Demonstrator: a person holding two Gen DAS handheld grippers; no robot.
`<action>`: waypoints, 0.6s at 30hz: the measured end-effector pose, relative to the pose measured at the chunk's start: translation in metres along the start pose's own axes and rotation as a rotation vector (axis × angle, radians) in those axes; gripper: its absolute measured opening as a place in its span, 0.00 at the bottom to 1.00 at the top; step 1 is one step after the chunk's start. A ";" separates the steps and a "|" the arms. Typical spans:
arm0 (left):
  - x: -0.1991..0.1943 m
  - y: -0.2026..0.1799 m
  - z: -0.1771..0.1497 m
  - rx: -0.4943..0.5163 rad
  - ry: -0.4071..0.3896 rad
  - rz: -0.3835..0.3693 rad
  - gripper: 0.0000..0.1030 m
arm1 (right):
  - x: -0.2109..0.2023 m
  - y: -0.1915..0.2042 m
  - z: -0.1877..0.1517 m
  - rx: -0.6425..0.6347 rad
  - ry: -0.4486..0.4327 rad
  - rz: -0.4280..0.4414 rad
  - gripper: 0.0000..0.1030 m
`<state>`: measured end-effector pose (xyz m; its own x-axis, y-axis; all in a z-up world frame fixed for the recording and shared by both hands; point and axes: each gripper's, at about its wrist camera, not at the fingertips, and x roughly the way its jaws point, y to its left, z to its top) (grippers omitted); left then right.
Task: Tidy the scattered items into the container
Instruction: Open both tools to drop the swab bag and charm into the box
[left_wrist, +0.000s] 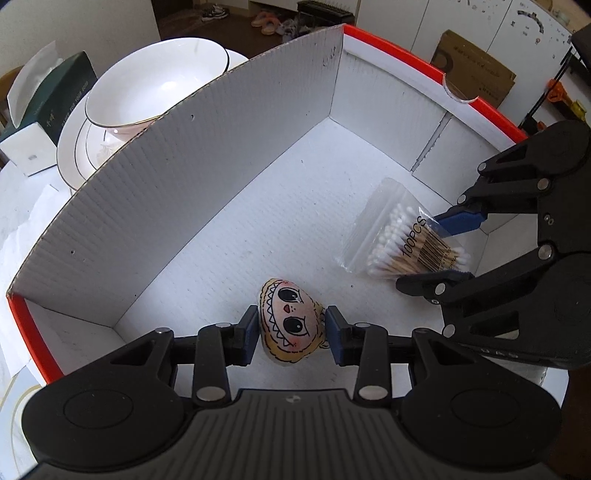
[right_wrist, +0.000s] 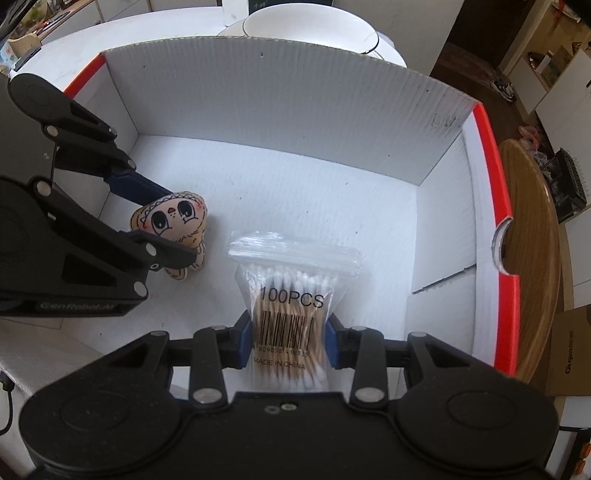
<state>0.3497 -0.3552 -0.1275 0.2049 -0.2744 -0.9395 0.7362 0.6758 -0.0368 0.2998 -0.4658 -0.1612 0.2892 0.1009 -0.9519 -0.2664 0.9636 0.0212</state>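
The left gripper (left_wrist: 290, 332) clamps a small face doll (left_wrist: 290, 321), chin toward the camera. The right gripper (right_wrist: 290, 341) clamps a bag of cotton swabs (right_wrist: 291, 314), lengthwise away. Both are low inside the white box (left_wrist: 166, 192).

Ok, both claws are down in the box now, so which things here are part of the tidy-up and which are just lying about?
Part of the job:
- white cardboard box, the container
- small doll-face plush, in the left claw
- bag of cotton swabs, in the right claw

Lying about, outside the box:
- white bowl on stacked plates
- dark green tissue box
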 end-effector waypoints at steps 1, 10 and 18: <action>0.000 0.000 0.001 0.001 0.005 -0.004 0.36 | 0.000 -0.001 0.000 0.000 0.002 0.007 0.38; -0.010 0.003 -0.006 -0.003 -0.030 -0.008 0.53 | -0.004 -0.005 0.002 0.009 -0.015 -0.002 0.50; -0.036 0.003 -0.012 -0.019 -0.120 -0.033 0.53 | -0.023 -0.007 -0.002 0.018 -0.068 0.018 0.58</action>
<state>0.3371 -0.3347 -0.0982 0.2578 -0.3757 -0.8902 0.7314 0.6778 -0.0743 0.2929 -0.4750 -0.1399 0.3468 0.1344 -0.9283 -0.2559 0.9657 0.0442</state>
